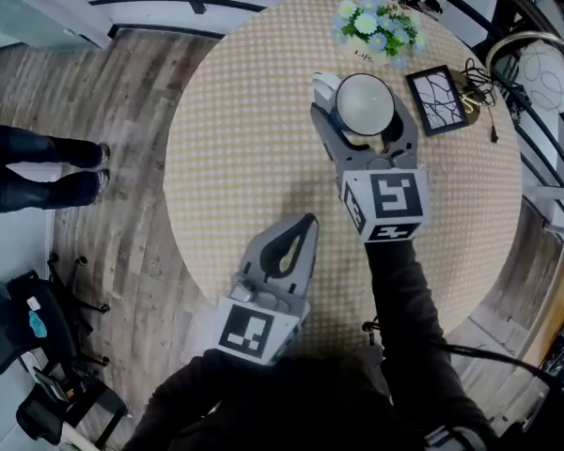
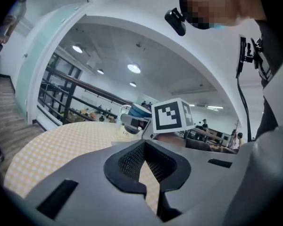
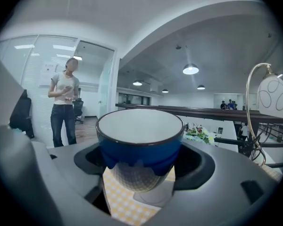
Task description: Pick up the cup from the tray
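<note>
A cup (image 1: 364, 101), white inside and dark blue outside, is held between the fingers of my right gripper (image 1: 359, 113) over the far half of the round checkered table (image 1: 235, 158). In the right gripper view the cup (image 3: 140, 140) sits upright in that gripper (image 3: 141, 173), raised off the cloth. A small white round tray (image 3: 156, 197) lies below it, and its edge (image 1: 323, 84) peeks out at the cup's left. My left gripper (image 1: 305, 224) hovers at the table's near edge, shut and empty. From there the cup (image 2: 137, 112) shows beyond the marker cube.
A pot of flowers (image 1: 376, 28) stands at the table's far edge. A black picture frame (image 1: 436, 100) and cables (image 1: 479, 83) lie to the cup's right, near a lamp (image 1: 545, 71). A person (image 1: 38, 169) stands on the wooden floor at left, above a black chair (image 1: 38, 346).
</note>
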Action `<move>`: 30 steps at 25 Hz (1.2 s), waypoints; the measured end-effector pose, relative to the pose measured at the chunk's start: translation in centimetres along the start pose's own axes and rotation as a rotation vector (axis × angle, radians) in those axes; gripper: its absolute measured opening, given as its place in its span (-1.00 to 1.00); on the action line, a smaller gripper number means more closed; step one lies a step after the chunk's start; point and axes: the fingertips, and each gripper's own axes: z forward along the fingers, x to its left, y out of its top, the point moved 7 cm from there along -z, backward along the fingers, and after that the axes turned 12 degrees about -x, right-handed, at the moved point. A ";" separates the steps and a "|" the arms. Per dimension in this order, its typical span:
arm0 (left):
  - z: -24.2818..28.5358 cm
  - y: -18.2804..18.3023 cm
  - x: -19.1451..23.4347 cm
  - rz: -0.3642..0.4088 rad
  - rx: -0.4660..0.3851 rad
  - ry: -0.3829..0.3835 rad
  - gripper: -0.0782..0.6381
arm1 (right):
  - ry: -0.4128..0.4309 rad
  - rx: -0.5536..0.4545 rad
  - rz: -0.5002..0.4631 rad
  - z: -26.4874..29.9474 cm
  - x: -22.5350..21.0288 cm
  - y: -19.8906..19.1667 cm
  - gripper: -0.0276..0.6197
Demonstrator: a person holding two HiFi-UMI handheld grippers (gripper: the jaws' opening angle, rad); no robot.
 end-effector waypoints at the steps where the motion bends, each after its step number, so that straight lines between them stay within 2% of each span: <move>1: -0.4 0.3 -0.2 0.005 -0.008 0.008 -0.77 | 0.012 -0.005 0.001 -0.1 0.5 0.4 0.27; 6: -1.9 1.4 -0.5 0.038 -0.040 0.048 -0.77 | 0.083 -0.016 0.006 -0.4 3.1 1.1 0.27; 10: -3.3 1.8 0.0 0.038 -0.047 0.084 -0.77 | 0.136 0.005 0.019 -0.4 5.8 0.2 0.27; 15: -4.1 1.1 1.2 0.020 -0.031 0.121 -0.77 | 0.196 0.062 0.049 -0.1 8.5 -2.7 0.27; 24: -2.8 -2.0 3.9 -0.020 0.033 0.156 -0.77 | 0.235 0.168 0.072 1.4 9.3 -9.6 0.27; 30: -2.6 -3.2 4.8 -0.045 0.067 0.164 -0.77 | 0.257 0.242 0.081 1.6 10.2 -11.7 0.27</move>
